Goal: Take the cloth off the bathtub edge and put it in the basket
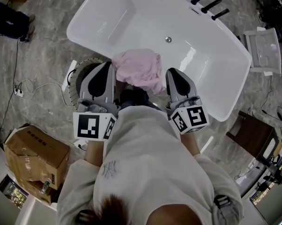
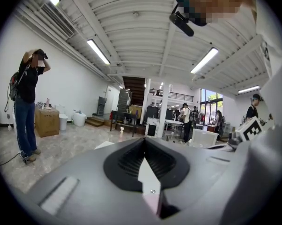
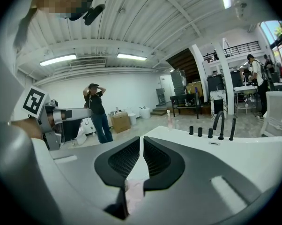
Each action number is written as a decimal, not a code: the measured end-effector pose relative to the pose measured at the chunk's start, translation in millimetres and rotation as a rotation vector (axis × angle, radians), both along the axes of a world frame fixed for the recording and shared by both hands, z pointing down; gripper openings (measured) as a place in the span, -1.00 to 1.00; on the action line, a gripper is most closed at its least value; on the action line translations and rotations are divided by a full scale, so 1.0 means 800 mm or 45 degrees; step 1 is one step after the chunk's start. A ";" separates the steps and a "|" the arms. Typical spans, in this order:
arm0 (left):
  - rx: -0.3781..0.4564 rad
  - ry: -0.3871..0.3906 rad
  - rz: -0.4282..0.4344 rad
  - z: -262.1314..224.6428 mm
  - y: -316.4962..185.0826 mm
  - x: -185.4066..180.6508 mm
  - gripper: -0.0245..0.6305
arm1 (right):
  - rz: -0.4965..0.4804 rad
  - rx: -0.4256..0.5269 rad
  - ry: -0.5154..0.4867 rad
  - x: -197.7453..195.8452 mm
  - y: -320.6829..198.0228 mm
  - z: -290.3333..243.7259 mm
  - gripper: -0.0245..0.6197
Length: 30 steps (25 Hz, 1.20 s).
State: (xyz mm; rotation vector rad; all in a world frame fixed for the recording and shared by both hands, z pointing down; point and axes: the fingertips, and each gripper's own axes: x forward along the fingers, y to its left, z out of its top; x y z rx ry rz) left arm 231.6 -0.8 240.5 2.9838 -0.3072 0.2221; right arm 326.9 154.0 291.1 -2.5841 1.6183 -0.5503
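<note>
**Risks, L to R:**
- The basket [image 1: 73, 81] sits on the floor just beside the bathtub's [image 1: 131, 18] near-left side, mostly under the left gripper [image 1: 107, 67]. A blind drop could land on its rim or on the floor.
- The left gripper's fingers are closed, tips together. They need to open before any grab, else they'd only shove the fabric.
- The pink cloth [image 1: 138, 70] lies bunched on the tub's near edge, betw. the two grippers and close to both. A sideways nudge could prob. slide it down into the tub, which is a harder reach.
- The right gripper [image 1: 172, 71] is also closed, pads all but meeting, so the same issue applies.
- If only one corner gets pinched, the rest prob. trails and may snag the basket rim or drag on the floor.

**Hard to see, L to R:**
- The basket's inside and most of its rim are hidden by the left gripper & the wearer's arm, so its depth and contents are unknown.
- The tub's near rim below the cloth is covered by the person's pale top, so I can't tell whether the cloth hangs more inside or outside.
- Both gripper views show a pink sliver low in the gap betw. the fingers. I can't tell if that's fabric caught there or just seen underneath.
- Both gripper views look nearly level across the room, so neither shows the basket.
</note>
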 end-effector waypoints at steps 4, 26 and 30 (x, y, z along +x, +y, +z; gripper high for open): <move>-0.003 -0.021 -0.007 0.006 0.000 0.010 -0.78 | -0.051 -0.076 0.020 0.007 -0.003 0.020 -0.72; -0.179 -0.159 -0.052 0.155 -0.002 0.042 -0.78 | -0.230 -0.459 -0.225 0.019 -0.062 0.291 0.09; -0.207 -0.185 -0.083 0.186 -0.010 0.043 -0.78 | -0.262 -0.570 -0.246 0.011 -0.066 0.357 0.23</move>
